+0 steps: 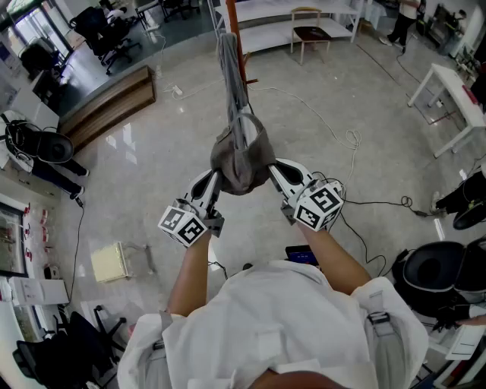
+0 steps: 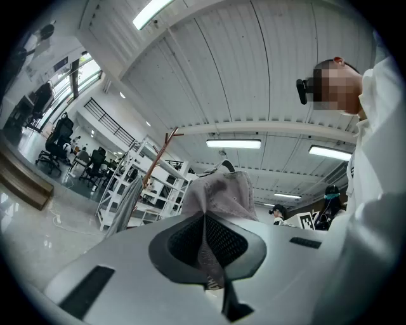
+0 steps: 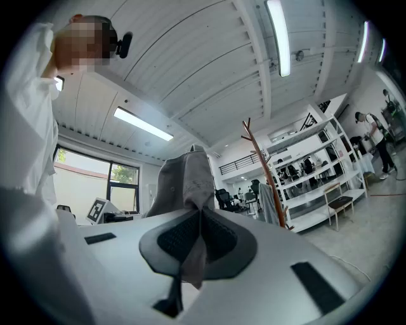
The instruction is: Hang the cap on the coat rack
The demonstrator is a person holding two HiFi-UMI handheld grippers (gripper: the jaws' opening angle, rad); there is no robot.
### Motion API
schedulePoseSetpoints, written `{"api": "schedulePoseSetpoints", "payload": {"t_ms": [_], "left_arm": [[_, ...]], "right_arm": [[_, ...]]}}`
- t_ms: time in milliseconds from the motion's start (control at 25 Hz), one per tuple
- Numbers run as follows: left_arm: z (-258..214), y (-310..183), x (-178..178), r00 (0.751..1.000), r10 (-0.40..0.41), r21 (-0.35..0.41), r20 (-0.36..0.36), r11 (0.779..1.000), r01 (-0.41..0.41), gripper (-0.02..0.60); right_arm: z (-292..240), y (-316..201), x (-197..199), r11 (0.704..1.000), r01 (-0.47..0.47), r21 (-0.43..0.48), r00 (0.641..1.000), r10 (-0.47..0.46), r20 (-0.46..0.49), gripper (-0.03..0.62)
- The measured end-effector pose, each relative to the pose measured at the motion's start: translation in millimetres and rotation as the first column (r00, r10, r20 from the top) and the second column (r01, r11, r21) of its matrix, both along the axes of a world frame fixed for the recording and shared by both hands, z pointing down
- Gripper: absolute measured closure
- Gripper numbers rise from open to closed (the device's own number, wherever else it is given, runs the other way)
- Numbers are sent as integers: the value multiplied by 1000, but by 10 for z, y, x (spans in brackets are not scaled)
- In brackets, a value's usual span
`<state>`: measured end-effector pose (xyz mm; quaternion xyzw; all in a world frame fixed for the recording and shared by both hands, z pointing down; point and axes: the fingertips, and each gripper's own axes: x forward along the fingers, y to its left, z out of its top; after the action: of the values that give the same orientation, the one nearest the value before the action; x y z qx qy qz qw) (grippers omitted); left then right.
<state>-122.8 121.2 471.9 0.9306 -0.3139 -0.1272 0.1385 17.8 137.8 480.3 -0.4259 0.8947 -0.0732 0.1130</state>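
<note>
A grey cap (image 1: 241, 161) hangs in the air between both grippers, right in front of the brown wooden coat rack (image 1: 235, 34). My left gripper (image 1: 215, 182) is shut on the cap's left edge, and its fabric (image 2: 222, 197) is pinched between the jaws. My right gripper (image 1: 275, 176) is shut on the cap's right edge, where the cloth (image 3: 187, 184) rises above the jaws. A grey garment (image 1: 231, 72) hangs on the rack just behind the cap. The rack's pole (image 3: 261, 168) stands right of the cap in the right gripper view, and its top (image 2: 166, 143) shows left of the cap in the left gripper view.
White shelving (image 1: 292, 19) and a small stool (image 1: 310, 36) stand behind the rack. A white cable (image 1: 334, 129) and a black cable (image 1: 380, 203) trail over the shiny floor. A wooden bench (image 1: 106, 102) lies to the left, a white table (image 1: 456, 95) to the right, office chairs nearby.
</note>
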Motion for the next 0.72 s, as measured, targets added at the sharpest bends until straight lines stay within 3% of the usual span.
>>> {"api": "schedulePoseSetpoints", "payload": {"t_ms": [400, 720], "left_arm": [[-2, -52, 54, 1000, -5, 30, -29, 1000, 6, 563], [11, -29, 14, 1000, -24, 4, -20, 1000, 24, 563]], "right_arm": [[-44, -83, 47, 1000, -1, 26, 1000, 2, -23, 566], [-33, -90, 21, 1000, 19, -2, 1000, -19, -11, 566]]}}
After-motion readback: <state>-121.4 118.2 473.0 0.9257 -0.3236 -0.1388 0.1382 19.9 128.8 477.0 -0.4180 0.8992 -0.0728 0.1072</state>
